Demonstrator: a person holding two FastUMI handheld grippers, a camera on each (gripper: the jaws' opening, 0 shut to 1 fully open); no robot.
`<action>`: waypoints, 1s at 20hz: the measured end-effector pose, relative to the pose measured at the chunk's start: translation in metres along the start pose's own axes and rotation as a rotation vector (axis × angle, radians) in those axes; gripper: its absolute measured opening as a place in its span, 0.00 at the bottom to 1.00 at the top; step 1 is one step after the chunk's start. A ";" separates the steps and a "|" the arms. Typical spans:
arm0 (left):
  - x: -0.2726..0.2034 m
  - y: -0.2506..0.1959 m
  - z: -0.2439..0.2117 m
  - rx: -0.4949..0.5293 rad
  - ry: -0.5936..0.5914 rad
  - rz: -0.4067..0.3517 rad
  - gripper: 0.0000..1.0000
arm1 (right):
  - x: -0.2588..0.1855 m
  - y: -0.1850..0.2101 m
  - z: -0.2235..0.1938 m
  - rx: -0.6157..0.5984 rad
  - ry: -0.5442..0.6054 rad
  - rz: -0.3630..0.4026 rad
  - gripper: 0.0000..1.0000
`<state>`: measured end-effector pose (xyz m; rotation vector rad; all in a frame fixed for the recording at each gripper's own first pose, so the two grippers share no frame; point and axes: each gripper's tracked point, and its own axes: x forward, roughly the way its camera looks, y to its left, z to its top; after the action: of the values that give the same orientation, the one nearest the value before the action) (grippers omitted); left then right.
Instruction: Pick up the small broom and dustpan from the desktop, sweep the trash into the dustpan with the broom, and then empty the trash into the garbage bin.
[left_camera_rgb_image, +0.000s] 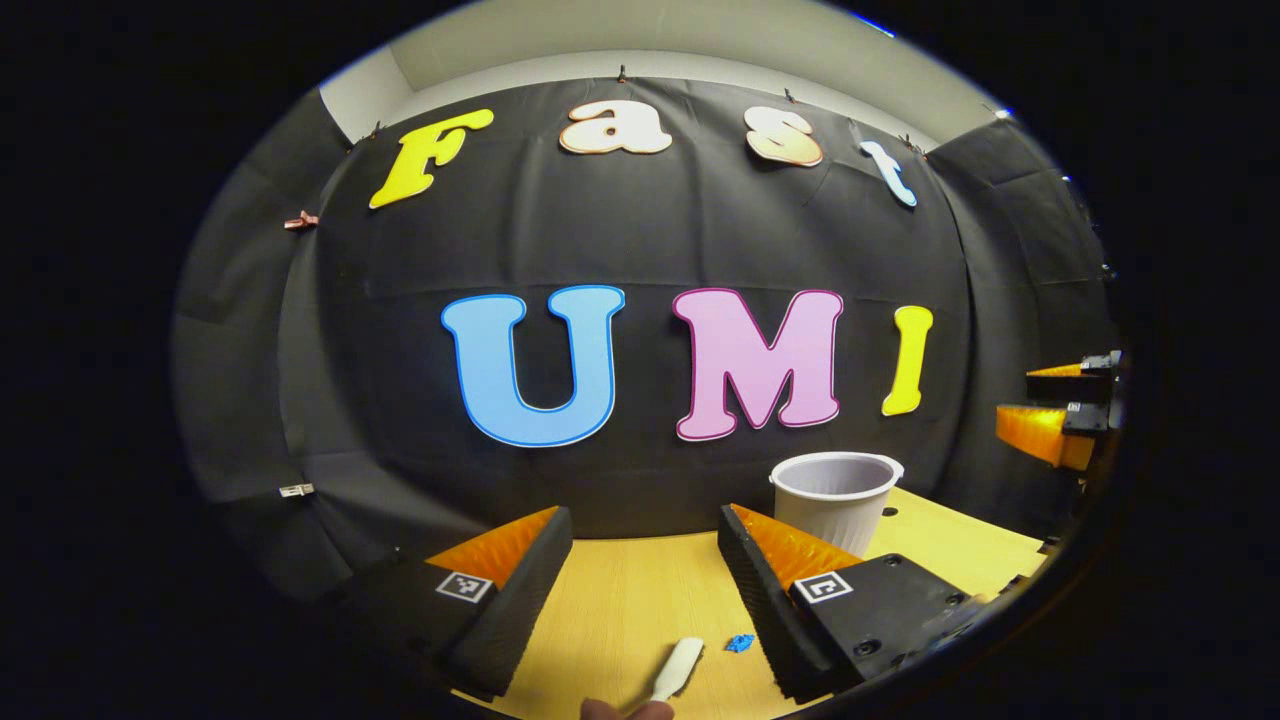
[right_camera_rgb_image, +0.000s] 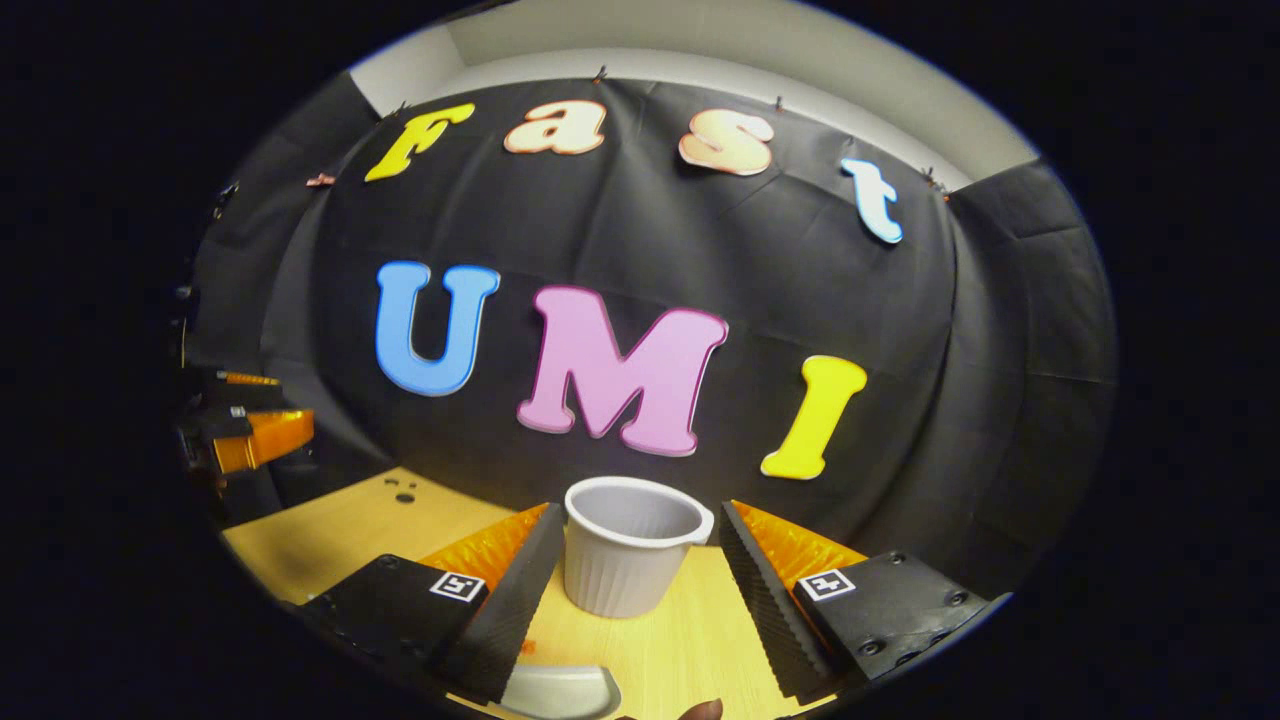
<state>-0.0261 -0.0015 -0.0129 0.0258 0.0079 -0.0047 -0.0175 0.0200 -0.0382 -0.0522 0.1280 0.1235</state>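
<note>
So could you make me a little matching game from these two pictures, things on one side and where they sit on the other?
Things:
1. white bin
2. blue scrap
3. white handle
4. left gripper

Descriptions:
A. open, above the wooden desk
B. upright near the black cloth wall
C. tiny, beside a pale handle
D. lying on the desk between the left gripper's fingers

Pairs: 1-B, 2-C, 3-D, 4-A

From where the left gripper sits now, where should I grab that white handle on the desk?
Take the white handle across its narrow width, near the rounded free end, coming straight down from above. It lies flat on the desk between the left gripper's open fingers, tilted slightly right; its lower end is cut off at the image edge.
</note>
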 end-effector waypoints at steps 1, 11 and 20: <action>-0.001 0.001 -0.004 -0.001 0.007 0.001 0.94 | -0.004 0.005 -0.015 -0.015 0.056 0.034 0.97; -0.005 0.008 -0.023 0.022 0.039 0.015 0.94 | -0.088 0.052 -0.225 0.014 0.700 0.291 0.93; -0.009 0.005 -0.029 0.034 0.059 0.009 0.94 | -0.100 0.077 -0.339 -0.038 0.948 0.334 0.89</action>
<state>-0.0353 0.0043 -0.0413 0.0597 0.0665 0.0045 -0.1675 0.0641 -0.3648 -0.1247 1.0842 0.4297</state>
